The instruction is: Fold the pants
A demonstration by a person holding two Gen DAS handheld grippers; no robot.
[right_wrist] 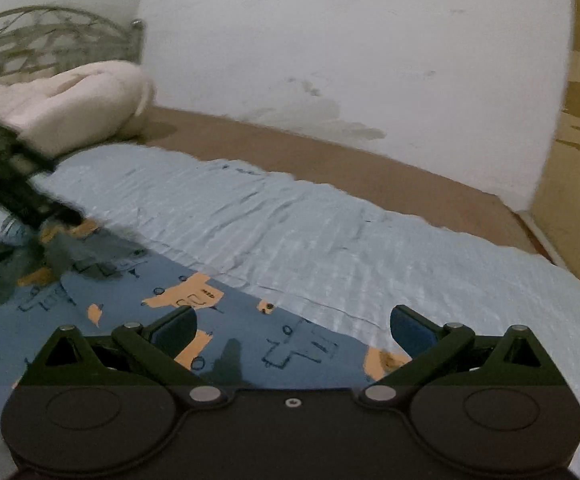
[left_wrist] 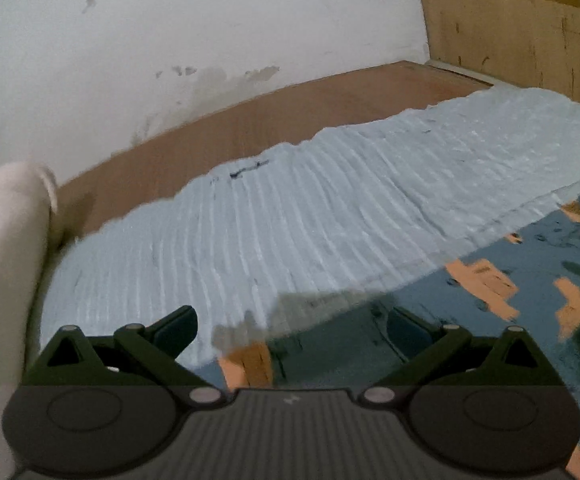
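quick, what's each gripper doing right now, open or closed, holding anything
Left gripper: open, nothing between its fingers, over the blue patterned pants.
Right gripper: open, holding nothing, above the pants.

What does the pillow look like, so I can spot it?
Start from the brown bed against the white wall. At its end by the metal headboard, past the pale blue sheet, lies the pillow: the only puffy cream thing, unpatterned.
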